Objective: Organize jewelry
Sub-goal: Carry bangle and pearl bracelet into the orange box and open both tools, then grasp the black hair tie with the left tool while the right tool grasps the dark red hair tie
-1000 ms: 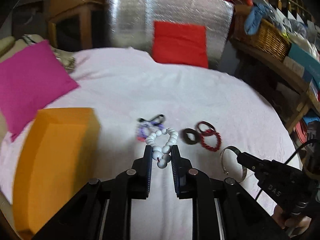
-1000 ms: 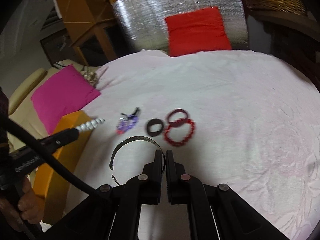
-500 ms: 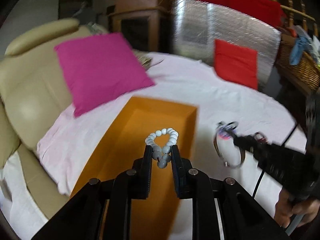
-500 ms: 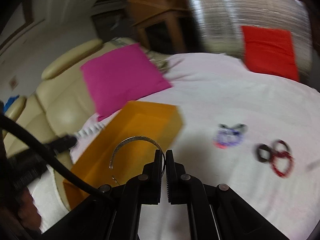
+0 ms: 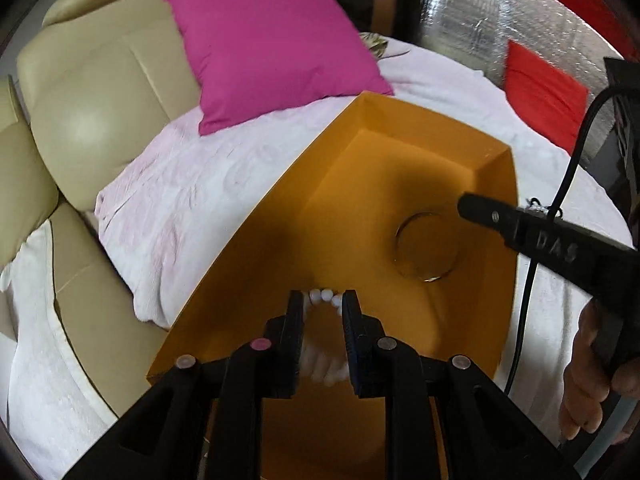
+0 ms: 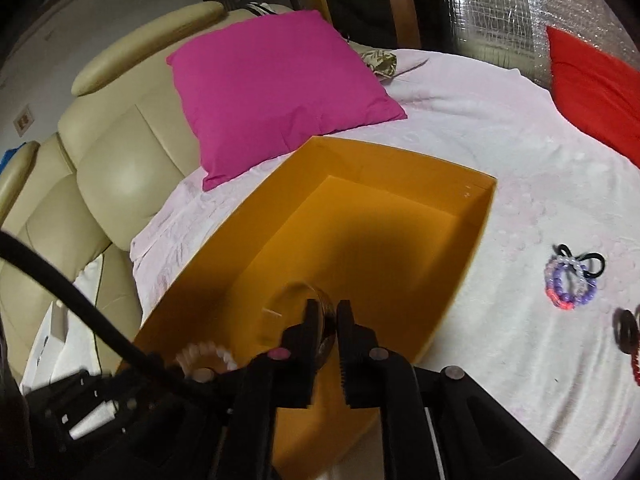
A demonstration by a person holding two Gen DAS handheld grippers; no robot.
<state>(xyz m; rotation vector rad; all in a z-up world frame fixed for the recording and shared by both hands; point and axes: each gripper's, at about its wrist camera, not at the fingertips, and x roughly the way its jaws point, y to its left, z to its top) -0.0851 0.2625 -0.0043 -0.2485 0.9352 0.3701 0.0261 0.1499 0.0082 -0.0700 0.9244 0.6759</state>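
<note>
Jewelry was going into the orange box point(image 6: 472, 236): the left claw point(image 5: 322, 304) was spreading, its white bead bracelet point(image 5: 326, 295) slipping loose between the jaws, and the right claw point(image 6: 325, 312) was parting off the metal bangle point(image 5: 427, 246). A second earlier both were carried across the bed point(image 6: 520, 152). Beaded bracelets point(image 6: 570, 286) remained there.

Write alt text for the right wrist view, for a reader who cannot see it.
The right claw, its jaws opening, lets go of a metal bangle over an open orange box on a pale pink bedcover. A white bead bracelet lies blurred near the box's closer end, a purple bead bracelet sits on the cover to the right, and a magenta pillow lies behind.
</note>
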